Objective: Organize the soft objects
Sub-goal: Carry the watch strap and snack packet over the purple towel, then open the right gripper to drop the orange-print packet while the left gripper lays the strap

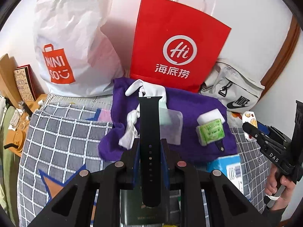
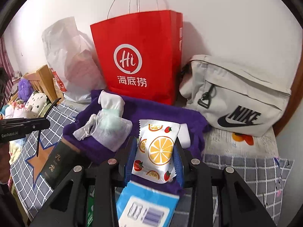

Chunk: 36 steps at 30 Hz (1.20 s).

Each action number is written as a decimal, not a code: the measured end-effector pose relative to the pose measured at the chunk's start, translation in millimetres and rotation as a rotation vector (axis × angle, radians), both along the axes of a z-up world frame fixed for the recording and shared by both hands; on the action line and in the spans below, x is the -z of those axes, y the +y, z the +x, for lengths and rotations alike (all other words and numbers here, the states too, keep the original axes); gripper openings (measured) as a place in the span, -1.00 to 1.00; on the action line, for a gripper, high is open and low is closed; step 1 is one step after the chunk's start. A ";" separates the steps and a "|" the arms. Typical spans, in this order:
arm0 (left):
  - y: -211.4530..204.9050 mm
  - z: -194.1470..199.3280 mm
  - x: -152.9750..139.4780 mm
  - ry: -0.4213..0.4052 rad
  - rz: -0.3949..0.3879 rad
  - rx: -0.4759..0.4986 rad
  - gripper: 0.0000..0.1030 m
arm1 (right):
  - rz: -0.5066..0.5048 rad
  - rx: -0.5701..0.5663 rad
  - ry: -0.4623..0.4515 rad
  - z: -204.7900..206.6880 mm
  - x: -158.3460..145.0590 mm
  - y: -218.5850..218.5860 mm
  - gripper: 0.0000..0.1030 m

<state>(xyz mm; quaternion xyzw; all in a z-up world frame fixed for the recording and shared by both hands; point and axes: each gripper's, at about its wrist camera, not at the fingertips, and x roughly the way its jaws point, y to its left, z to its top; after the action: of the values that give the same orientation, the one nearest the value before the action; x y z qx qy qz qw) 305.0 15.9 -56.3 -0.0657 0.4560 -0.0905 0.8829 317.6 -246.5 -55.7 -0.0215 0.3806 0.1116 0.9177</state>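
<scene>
left claw: the left gripper [image 1: 150, 151] is pinched narrow on a black watch strap [image 1: 150, 132], held up off the bed
right claw: the right gripper [image 2: 156, 151] is clamped on a fruit-print tissue pack [image 2: 157, 149]
progress: early I'd guess, both items are mid-carry
left to do: white pouches [image 2: 108, 124] lie on the purple towel [image 1: 193, 104] just ahead of both claws
room: checked bedspread [image 1: 56, 132] below, red bag [image 1: 178, 43] beyond against a white wall
</scene>
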 end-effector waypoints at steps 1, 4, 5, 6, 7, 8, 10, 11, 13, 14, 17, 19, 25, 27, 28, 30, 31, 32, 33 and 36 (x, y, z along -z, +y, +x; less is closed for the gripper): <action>0.2 4.4 1.2 0.004 -0.002 0.000 -0.62 | 0.001 -0.003 0.002 5.4 1.7 0.8 -0.28; -1.6 19.5 5.4 0.016 -0.004 0.003 -0.62 | -0.001 -0.009 0.014 24.8 7.8 2.1 -0.28; -2.4 22.4 6.0 0.017 -0.004 0.004 -0.62 | -0.002 -0.011 0.018 29.8 9.5 2.0 -0.28; -3.3 27.1 7.3 0.021 -0.003 0.007 -0.62 | -0.003 -0.011 0.021 34.6 11.4 2.0 -0.28; -3.7 33.2 9.0 0.025 -0.005 0.007 -0.62 | -0.001 -0.008 0.022 40.8 13.3 1.2 -0.28; -4.0 36.7 9.8 0.028 -0.008 0.007 -0.62 | -0.001 -0.009 0.025 45.3 14.9 0.6 -0.28; -4.9 45.8 12.6 0.037 -0.012 0.006 -0.62 | -0.008 -0.008 0.032 54.8 19.0 -0.7 -0.28; -5.6 49.0 13.6 0.038 -0.012 0.007 -0.62 | -0.010 -0.005 0.035 57.6 20.6 -1.5 -0.28; -7.7 57.1 17.1 0.045 -0.012 0.009 -0.62 | -0.008 0.003 0.046 65.3 25.4 -4.7 -0.28; -8.1 59.5 18.3 0.048 -0.011 0.011 -0.62 | -0.005 0.007 0.053 68.2 28.1 -6.5 -0.28; -11.0 69.3 25.5 0.064 -0.004 0.015 -0.62 | -0.002 0.007 0.088 78.3 39.6 -10.3 -0.28; -12.6 76.5 32.1 0.079 -0.009 0.015 -0.62 | -0.005 0.012 0.105 84.0 45.6 -11.2 -0.27; -17.5 92.8 49.4 0.108 -0.009 0.010 -0.62 | 0.001 0.008 0.140 95.9 59.5 -11.6 -0.27; -17.9 97.2 55.9 0.117 -0.005 0.007 -0.62 | 0.005 0.007 0.152 97.9 63.2 -13.0 -0.27; -18.0 98.5 58.8 0.123 -0.002 0.006 -0.62 | 0.008 0.008 0.160 98.7 65.4 -13.1 -0.27; -18.0 101.1 64.6 0.136 0.000 0.003 -0.62 | 0.012 0.003 0.175 99.8 70.7 -12.3 -0.26; -18.4 102.4 67.9 0.143 -0.001 0.004 -0.61 | 0.009 0.000 0.183 100.2 72.8 -11.6 -0.25; -18.4 103.5 69.1 0.146 -0.001 0.005 -0.62 | 0.006 -0.001 0.186 100.4 74.4 -11.1 -0.24; -19.1 104.4 70.6 0.147 -0.002 0.005 -0.61 | 0.007 0.000 0.189 100.6 75.7 -11.2 -0.23; -20.0 106.5 73.0 0.147 -0.011 0.009 -0.61 | 0.006 -0.004 0.192 101.2 76.7 -10.8 -0.19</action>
<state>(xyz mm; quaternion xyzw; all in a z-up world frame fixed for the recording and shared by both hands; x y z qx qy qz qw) 411.5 -4.1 -129.2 -0.0751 0.5195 -0.0918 0.8462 418.7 -257.3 -132.4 -0.0084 0.4664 0.1161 0.8769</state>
